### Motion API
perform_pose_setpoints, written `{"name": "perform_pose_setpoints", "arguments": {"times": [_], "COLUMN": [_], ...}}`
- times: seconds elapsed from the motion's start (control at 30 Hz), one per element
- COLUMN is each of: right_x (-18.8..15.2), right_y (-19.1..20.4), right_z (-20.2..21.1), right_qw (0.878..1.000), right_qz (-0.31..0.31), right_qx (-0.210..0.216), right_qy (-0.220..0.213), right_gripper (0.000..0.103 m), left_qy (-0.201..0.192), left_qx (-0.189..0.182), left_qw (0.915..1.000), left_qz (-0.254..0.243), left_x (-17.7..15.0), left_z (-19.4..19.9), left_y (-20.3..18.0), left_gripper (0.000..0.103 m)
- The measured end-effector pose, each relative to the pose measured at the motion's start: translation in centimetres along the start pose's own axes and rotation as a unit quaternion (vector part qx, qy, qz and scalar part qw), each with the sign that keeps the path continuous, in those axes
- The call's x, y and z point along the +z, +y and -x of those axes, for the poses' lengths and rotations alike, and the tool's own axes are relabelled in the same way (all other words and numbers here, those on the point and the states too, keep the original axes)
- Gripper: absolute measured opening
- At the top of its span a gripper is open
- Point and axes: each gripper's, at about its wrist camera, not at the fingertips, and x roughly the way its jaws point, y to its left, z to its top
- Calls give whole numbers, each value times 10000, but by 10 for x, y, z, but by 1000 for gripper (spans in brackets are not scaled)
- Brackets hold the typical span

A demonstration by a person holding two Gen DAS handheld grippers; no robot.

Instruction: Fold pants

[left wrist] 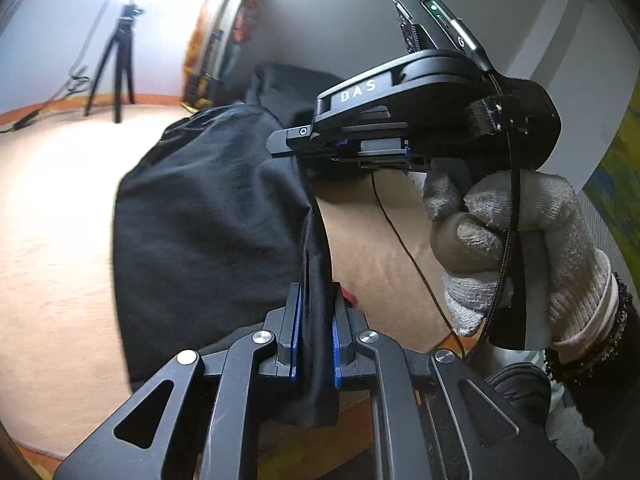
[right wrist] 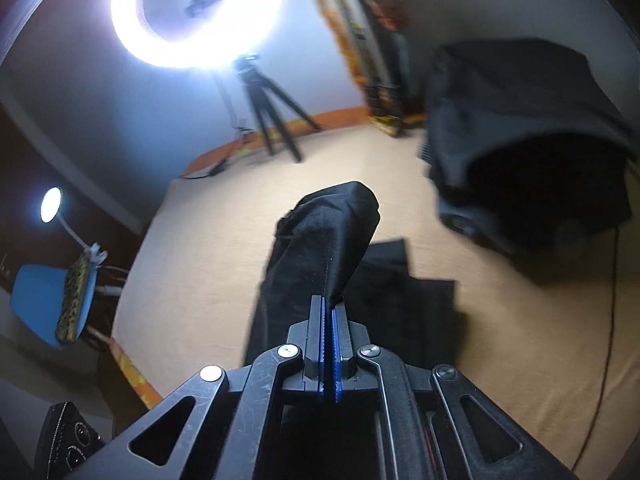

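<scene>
The black pants (left wrist: 208, 216) hang lifted above the beige surface (left wrist: 52, 208). My left gripper (left wrist: 316, 304) is shut on a thick fold of the black cloth. The other gripper's body (left wrist: 420, 120), held by a gloved hand (left wrist: 520, 248), is close at the upper right. In the right wrist view my right gripper (right wrist: 329, 304) is shut on an edge of the pants (right wrist: 328, 232), which drape down to the beige surface (right wrist: 500, 320). The cloth bulges above the right fingertips and more of it lies flat below. A blurred black mass (right wrist: 520, 140) at the upper right is more cloth over the left gripper.
A ring light (right wrist: 200, 12) on a black tripod (right wrist: 268, 116) stands at the far edge; the tripod also shows in the left wrist view (left wrist: 116, 68). A thin cable (right wrist: 608, 320) runs along the right. A blue chair (right wrist: 44, 300) and a small lamp (right wrist: 51, 204) are at the left.
</scene>
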Motion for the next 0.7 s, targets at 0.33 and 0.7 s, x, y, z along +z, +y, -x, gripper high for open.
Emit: {"name": "perform_pose_setpoints", "arguments": {"times": [0.33, 0.7], "right_x": [16, 21], "right_y": [-55, -68], "right_z": [-18, -50], "right_qw": [9998, 9992], "right_qz": [-177, 163], "right_qx": [-10, 14], "right_qy": [79, 365], "right_gripper": [0, 0], "left_qy": [211, 403], "left_qx": [-7, -12], "left_qw": [9997, 9974], "left_qz": [98, -590], "left_x": [9, -10], "left_z": [-49, -25], "left_y": [-35, -60], "left_gripper": [11, 35]}}
